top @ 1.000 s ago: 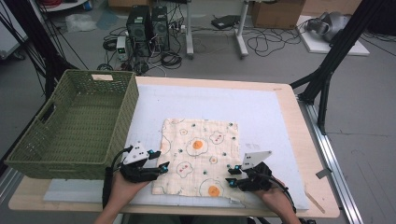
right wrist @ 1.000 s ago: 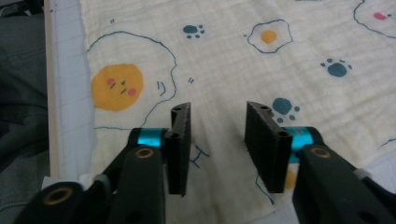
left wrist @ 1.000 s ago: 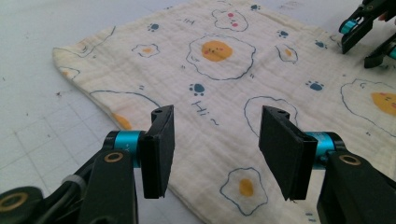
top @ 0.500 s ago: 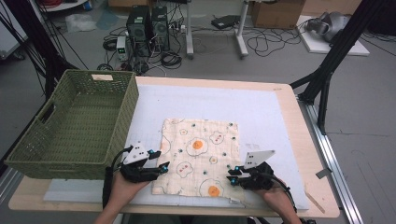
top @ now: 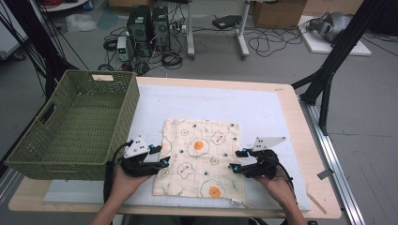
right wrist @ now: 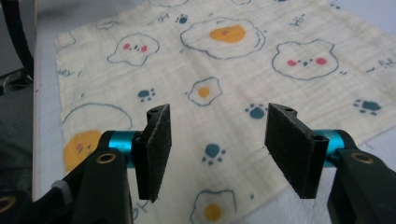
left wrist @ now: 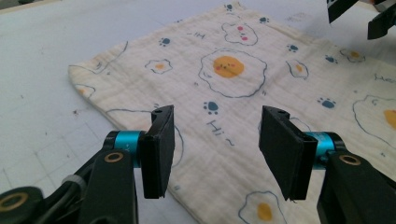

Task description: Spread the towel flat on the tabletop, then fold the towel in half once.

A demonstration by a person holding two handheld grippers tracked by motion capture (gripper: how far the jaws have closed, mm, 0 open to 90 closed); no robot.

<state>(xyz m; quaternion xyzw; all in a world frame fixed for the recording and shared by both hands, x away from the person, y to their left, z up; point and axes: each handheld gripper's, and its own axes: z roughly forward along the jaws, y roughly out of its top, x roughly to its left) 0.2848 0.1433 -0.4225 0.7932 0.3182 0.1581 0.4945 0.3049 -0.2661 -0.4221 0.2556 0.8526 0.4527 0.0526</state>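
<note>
Each gripper (top: 163,155) is black with turquoise collars, brass-ringed screws, a grey three-cornered plate and black cable.

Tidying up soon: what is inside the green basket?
The green basket looks empty: bare woven floor and inner walls show. Its near wall hides the strip of floor just behind it.

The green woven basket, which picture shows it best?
The high view: the green woven basket sits whole at the table's left, beside the egg-print cloth. The two gripper views look over the cloth instead.
</note>
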